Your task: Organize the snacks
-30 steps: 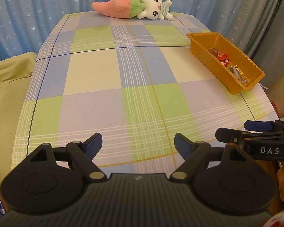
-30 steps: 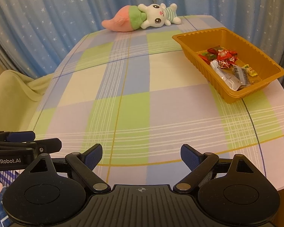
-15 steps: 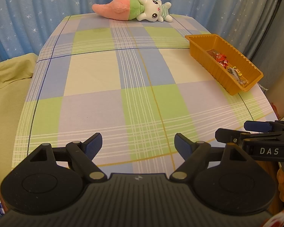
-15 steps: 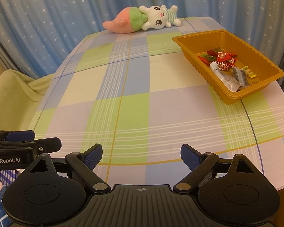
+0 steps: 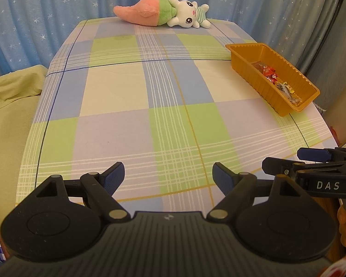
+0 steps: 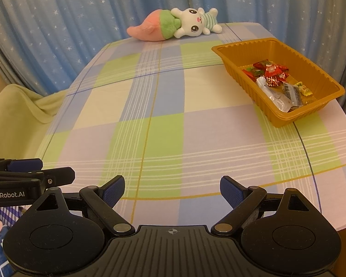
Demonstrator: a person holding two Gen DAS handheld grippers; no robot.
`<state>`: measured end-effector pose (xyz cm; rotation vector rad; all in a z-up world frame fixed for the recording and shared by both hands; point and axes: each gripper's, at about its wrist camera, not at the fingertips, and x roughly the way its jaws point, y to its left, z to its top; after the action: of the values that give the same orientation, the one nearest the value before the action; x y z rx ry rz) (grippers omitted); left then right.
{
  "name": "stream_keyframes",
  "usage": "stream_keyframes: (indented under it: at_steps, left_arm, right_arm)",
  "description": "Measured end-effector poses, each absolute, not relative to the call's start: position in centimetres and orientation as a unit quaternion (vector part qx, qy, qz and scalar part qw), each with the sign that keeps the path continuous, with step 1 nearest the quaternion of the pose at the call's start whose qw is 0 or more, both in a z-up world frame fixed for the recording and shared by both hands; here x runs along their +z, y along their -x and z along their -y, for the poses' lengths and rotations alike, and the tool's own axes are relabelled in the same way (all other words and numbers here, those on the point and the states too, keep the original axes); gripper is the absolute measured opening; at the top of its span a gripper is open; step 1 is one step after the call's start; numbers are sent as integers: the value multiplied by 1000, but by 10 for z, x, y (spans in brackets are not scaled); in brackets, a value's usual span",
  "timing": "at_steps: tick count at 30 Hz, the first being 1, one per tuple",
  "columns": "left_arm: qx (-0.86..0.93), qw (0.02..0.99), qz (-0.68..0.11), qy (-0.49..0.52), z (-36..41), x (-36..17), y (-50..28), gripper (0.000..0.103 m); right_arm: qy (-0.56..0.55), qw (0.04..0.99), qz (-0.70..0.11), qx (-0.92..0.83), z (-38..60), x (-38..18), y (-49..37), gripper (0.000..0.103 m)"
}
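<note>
An orange plastic tray [image 6: 242,48] stands at the table's right side and holds several wrapped snacks [image 6: 274,78]; it also shows in the left wrist view [image 5: 242,48], with the snacks [image 5: 274,80] at its near end. My left gripper [image 5: 168,175] is open and empty over the table's near edge. My right gripper [image 6: 173,188] is open and empty, also at the near edge. Each gripper shows in the other's view, the right one [image 5: 288,159] and the left one [image 6: 50,170], side by side.
A checked cloth covers the table [image 6: 163,120]. A plush rabbit with a carrot [image 6: 175,24] lies at the far edge, also in the left wrist view [image 5: 163,13]. Blue star curtains [image 5: 34,11] hang behind. A green blanket [image 5: 9,87] lies left of the table.
Both grippers have drawn back a little toward the near edge, so the tray and plush look farther away. Both stay open and empty.
</note>
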<state>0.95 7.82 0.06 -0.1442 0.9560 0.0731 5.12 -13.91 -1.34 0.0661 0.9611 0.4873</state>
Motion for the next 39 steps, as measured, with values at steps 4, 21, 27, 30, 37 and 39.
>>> stream_keyframes:
  at_steps: [4, 21, 27, 30, 37, 39]
  left_arm:
    - [35, 885, -459, 70, -78, 1, -9, 82]
    - [38, 886, -457, 73, -81, 3, -4, 82]
    - [37, 886, -456, 72, -81, 3, -4, 82]
    - [37, 886, -456, 72, -81, 3, -3, 82]
    - [37, 886, -456, 73, -81, 4, -3, 82]
    - [37, 887, -455, 73, -82, 4, -2, 82]
  right_arm:
    - [-30, 858, -457, 232, 138, -13, -50, 89]
    - [-24, 859, -454, 236, 134, -12, -46, 89]
    - [-24, 859, -454, 236, 134, -12, -46, 89]
    - [-24, 859, -454, 236, 134, -12, -46, 89]
    - [-24, 859, -453, 236, 134, -11, -45, 89]
    - [-24, 859, -453, 236, 133, -11, -44, 89]
